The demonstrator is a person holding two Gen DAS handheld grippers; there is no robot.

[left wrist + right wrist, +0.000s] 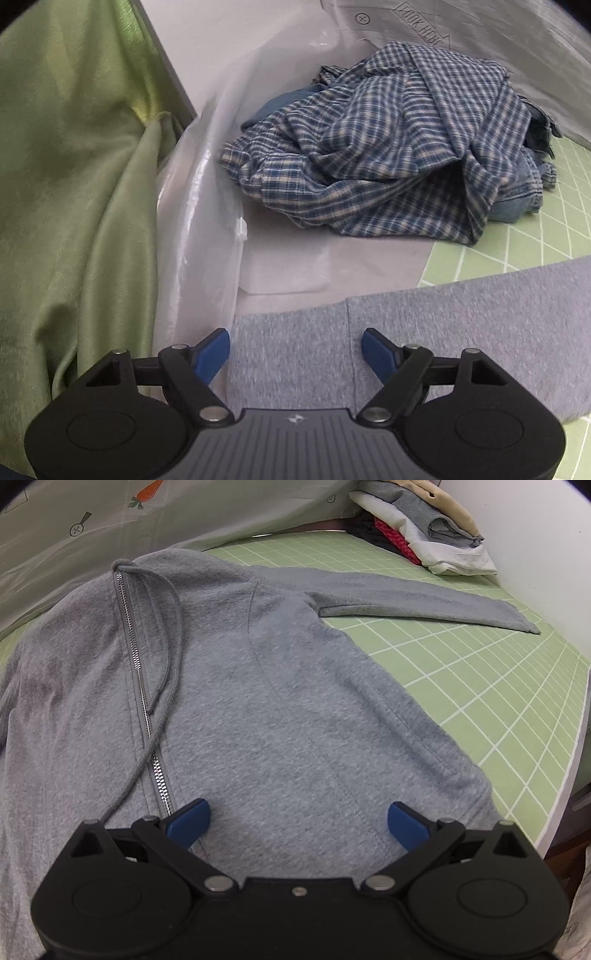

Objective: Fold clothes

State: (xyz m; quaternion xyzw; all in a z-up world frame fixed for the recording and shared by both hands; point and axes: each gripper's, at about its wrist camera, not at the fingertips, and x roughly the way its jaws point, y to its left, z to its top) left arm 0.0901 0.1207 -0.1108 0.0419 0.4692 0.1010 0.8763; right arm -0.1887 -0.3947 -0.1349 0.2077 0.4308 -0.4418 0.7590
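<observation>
Left gripper (pixel 295 350): blue-padded jaws wide apart, nothing between them, poised over the edge of the grey fleece zip-up hoodie (pixel 424 332).
Right gripper (pixel 298 821): jaws wide too, empty, above the hoodie's lower front panel just right of the silver zipper (pixel 138 686).
Hoodie position: spread flat, front up, on the green gridded cutting mat (pixel 480 686).
Long axis: runs hem to hood, away from the right gripper; zipper follows it.
Right sleeve (pixel 424 602): stretched out sideways across the mat, well apart from the jaws.
Nearer hand: right one, judged best placed for that sleeve.
Unfolded pile: blue checked shirt (pixel 388 140) heaped beyond the left gripper.
Done stack: folded garments (pixel 424 528) at the far corner.
</observation>
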